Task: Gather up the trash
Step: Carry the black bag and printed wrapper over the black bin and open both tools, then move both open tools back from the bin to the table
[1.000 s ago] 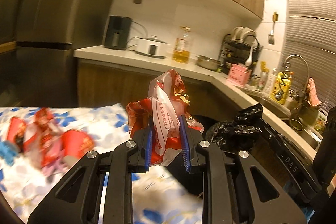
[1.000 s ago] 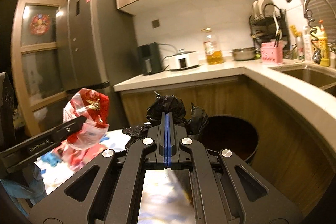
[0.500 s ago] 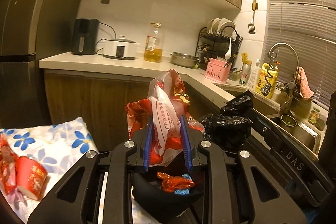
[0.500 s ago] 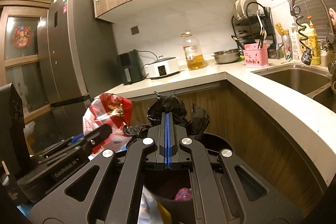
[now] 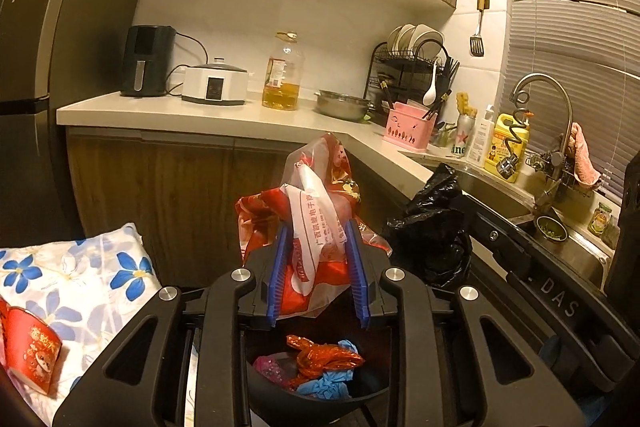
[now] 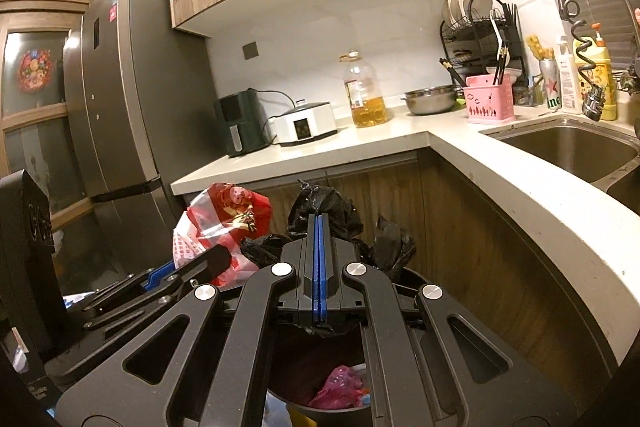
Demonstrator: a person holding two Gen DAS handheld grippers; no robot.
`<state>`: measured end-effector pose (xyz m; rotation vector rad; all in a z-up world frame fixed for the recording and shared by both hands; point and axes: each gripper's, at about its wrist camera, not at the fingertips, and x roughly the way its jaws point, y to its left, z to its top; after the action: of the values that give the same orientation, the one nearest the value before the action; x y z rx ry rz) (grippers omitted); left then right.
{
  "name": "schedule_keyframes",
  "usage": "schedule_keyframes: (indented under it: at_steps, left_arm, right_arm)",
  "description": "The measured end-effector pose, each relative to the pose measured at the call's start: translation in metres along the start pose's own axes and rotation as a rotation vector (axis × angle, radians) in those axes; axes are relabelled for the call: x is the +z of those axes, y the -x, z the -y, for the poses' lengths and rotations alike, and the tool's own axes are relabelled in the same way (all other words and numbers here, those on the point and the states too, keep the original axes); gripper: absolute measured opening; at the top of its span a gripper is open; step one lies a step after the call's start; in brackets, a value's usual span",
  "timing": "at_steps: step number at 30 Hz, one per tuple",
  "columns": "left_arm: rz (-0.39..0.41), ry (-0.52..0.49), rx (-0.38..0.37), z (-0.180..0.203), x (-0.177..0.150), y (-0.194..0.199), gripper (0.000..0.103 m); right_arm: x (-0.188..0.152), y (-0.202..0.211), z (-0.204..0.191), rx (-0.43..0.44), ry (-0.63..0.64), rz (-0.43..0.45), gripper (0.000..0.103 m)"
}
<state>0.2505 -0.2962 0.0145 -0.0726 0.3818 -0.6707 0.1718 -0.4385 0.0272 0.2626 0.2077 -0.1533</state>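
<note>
With the left hand-held gripper, holds a crumpled red-and-white plastic bag between the blue pads, partly spread yet pressing on both of its sides, bag end standing up past the fingertips. Keeps that bag right over the black bin, just in front of the wooden cabinet below the desk. Inside the bin: a red foil wrapper, a blue glove and, in the right wrist view, a pink bag. With the right hand-held gripper, pinches the black bin liner at the rim, pads fully together, black plastic bunched around and above the tips and a scrap poking out at the base of the pads. Places the two grippers side by side, left one near the liner's left edge. To the left of the bin, on a blue-flowered cloth: a red paper cup on its side. On the desk behind: an oil bottle, a white cooker, a steel bowl, a pink utensil basket; beyond the corner, the sink.
</note>
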Motion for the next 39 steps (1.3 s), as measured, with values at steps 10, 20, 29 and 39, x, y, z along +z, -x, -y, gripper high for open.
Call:
schedule_keyframes:
  at_steps: [10,20,29,39]
  left_arm:
    - [-0.016,0.013,-0.001,-0.005,-0.004,-0.01,0.062]
    - [-0.011,0.086,0.095,-0.034,-0.01,0.014,0.09]
    - [-0.01,0.159,0.231,-0.067,-0.029,0.059,0.096]
    - [0.003,0.162,0.342,-0.082,-0.05,0.107,0.097]
  right_arm:
    - [0.003,-0.01,0.009,-0.026,-0.038,-0.011,0.032]
    - [-0.004,0.002,0.009,-0.023,-0.062,-0.034,0.075]
    - [-0.017,0.029,-0.008,0.019,-0.068,-0.059,0.086]
    - [-0.037,0.054,-0.041,0.055,-0.033,-0.074,0.086]
